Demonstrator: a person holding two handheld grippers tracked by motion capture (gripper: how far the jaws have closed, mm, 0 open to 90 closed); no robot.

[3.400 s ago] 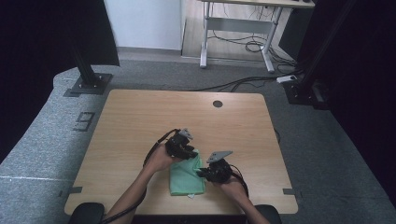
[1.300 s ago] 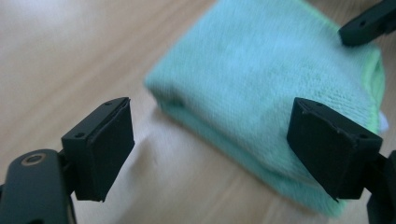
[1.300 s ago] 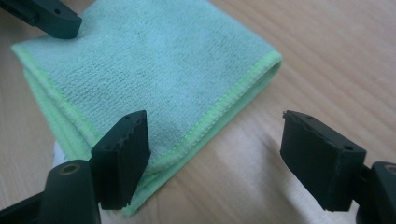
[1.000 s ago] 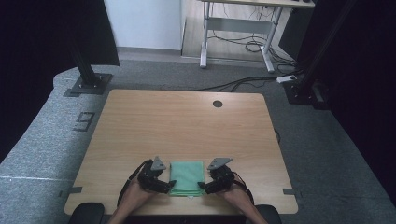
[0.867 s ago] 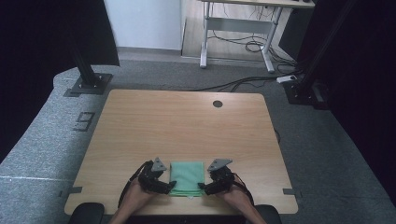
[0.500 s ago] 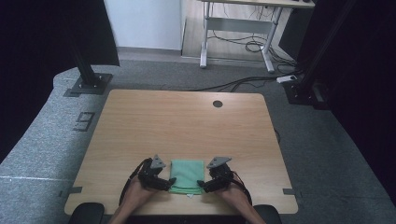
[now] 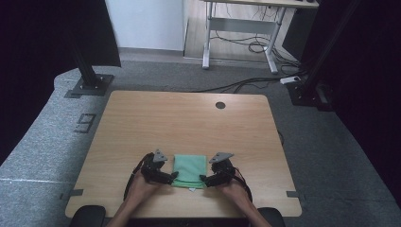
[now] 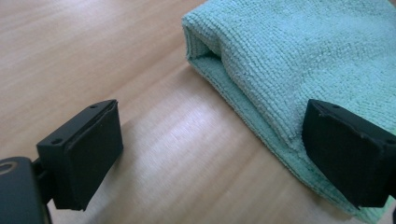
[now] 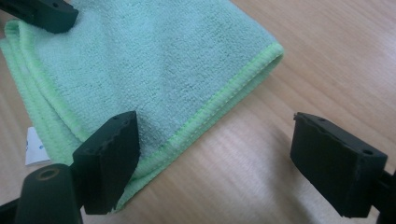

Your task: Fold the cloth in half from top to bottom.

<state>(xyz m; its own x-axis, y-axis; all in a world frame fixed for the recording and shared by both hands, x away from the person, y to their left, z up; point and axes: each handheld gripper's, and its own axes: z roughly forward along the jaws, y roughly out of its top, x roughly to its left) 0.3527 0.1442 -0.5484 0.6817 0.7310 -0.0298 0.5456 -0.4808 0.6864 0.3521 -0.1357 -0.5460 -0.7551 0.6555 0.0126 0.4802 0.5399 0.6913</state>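
— Lying folded near the table's [image 7: 189, 118] front edge, the green cloth [image 7: 190, 170] is sitting between both grippers, right?

— Yes. The left gripper [image 7: 173, 176] is standing spread at the cloth's left edge; its jaws have just been opening, one over the cloth, one over bare wood, pressing nothing.

— And the right gripper [image 7: 202, 179]?

— Also standing spread, one jaw resting over the cloth's hemmed edge, the other over the wood. A white tag [image 9: 35, 147] is peeking out beside it.
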